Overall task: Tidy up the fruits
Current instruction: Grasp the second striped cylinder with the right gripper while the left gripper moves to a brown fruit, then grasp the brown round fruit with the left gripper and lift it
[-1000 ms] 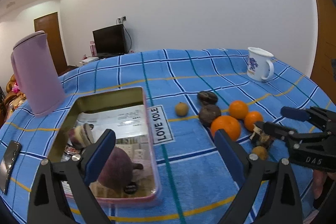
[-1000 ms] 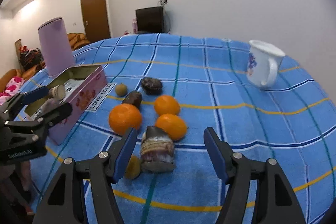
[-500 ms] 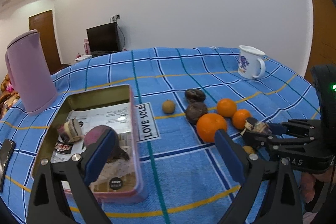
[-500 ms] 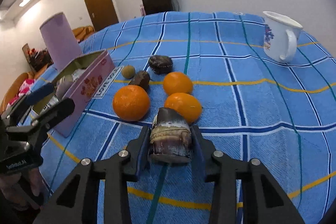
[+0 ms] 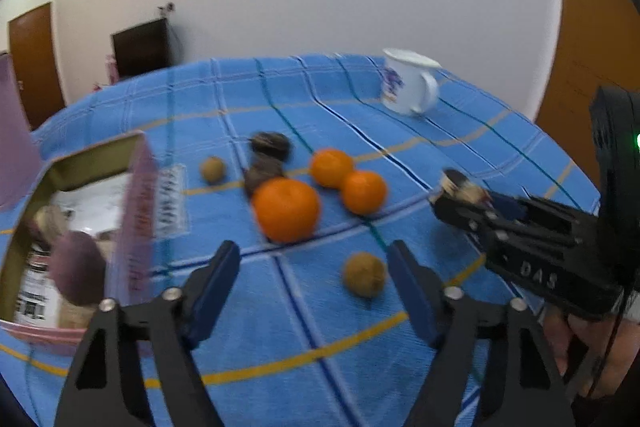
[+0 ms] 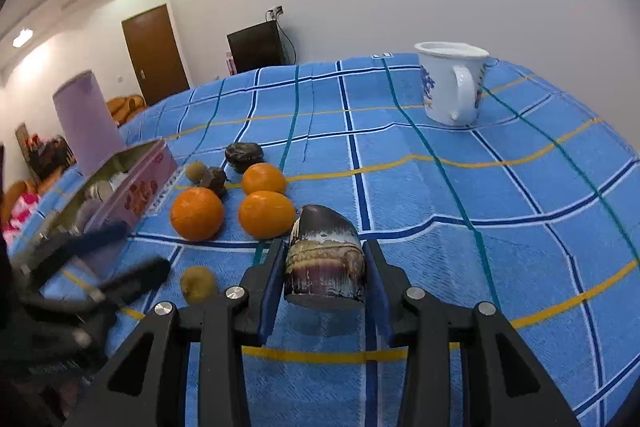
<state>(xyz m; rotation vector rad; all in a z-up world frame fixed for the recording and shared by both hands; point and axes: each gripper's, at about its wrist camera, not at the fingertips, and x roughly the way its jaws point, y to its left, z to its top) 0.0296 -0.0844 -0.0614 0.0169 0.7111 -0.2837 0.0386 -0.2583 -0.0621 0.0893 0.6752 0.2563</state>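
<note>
Landmark = tin point(image 6: 148, 183): oranges point(image 6: 197, 214) just right of it on cloth point(image 6: 440, 187), w/ wrinkled fruits point(image 6: 244, 157) behind them; mug point(image 6: 452, 83) far right-back; jug point(image 6: 86, 123) behind tin.

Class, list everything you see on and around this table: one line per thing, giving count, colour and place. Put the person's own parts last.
Oranges: three, orange, mid-cloth beside the tin.
Dark fruits: two, brown-black, behind the oranges.
Small fruits: two, tan; one near the left gripper, one by the tin.
Stub: one, dark purple and tan, in the right gripper.
Tin: one, pink, left on the cloth, holding purple fruit.
Mug: one, white with blue print, far right.
Jug: one, lilac, behind the tin.
Cloth: one, blue check, covering the table.
Left gripper: black, blue pads, open, jaws just closing.
Right gripper: same, shut on the stub.
</note>
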